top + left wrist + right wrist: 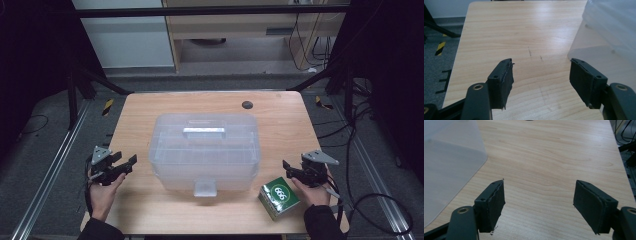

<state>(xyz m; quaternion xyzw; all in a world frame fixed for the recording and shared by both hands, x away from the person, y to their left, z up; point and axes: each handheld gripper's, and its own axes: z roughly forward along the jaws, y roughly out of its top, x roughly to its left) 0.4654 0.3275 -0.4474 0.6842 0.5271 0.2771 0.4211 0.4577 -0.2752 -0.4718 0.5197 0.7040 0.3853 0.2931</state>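
Black grippers' jaws apart, flanking box [204, 150]

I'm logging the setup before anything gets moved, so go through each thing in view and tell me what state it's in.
Clear plastic storage box: lid on, front latch down, handle flat on top.
Green cardboard carton: closed, lying on the table, untouched.
Left gripper: open, holding nothing, beside the box.
Right gripper: open, holding nothing, just above the carton.
Light wooden table: bearing the box and carton.
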